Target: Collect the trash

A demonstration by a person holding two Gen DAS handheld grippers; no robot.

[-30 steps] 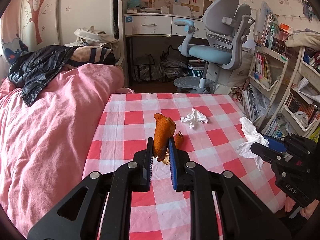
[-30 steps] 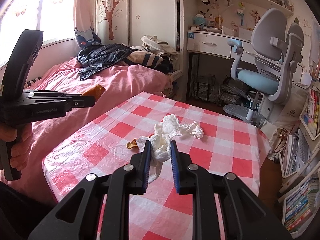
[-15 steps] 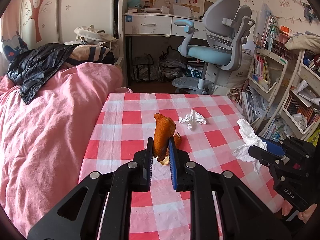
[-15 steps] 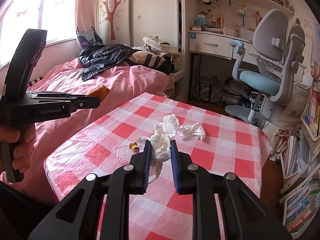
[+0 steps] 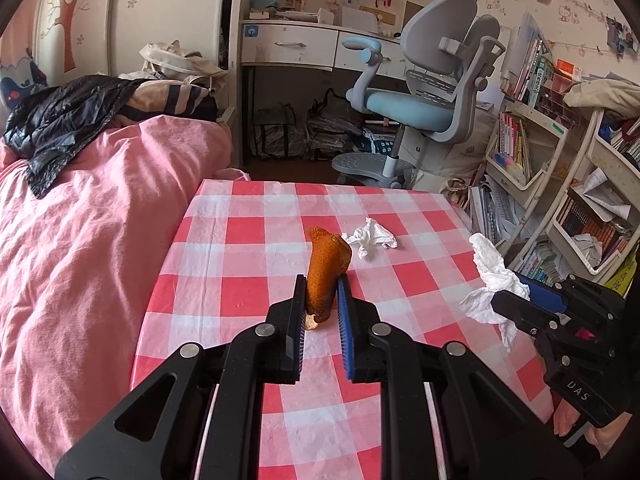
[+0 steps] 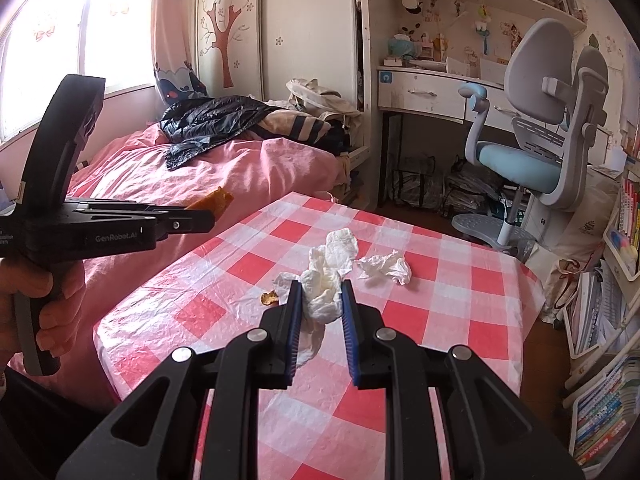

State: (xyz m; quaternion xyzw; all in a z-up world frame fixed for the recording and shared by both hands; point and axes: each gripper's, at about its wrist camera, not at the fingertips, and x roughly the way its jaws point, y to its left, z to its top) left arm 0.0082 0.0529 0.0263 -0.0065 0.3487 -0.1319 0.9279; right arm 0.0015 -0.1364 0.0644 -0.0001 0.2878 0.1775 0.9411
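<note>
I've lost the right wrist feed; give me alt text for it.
The right claw grips a crumpled white tissue above a red-and-white checked tablecloth. Another crumpled tissue and a small orange peel scrap lie on the cloth. At left, the left claw holds a large orange peel up, with the pink bed behind it.

**My room, in daylight**

Sun pours through the window at my left. A pink bed touches the checked table's left edge. Past its far edge stand a white desk, grey-blue chair and crowded bookshelves.
</note>
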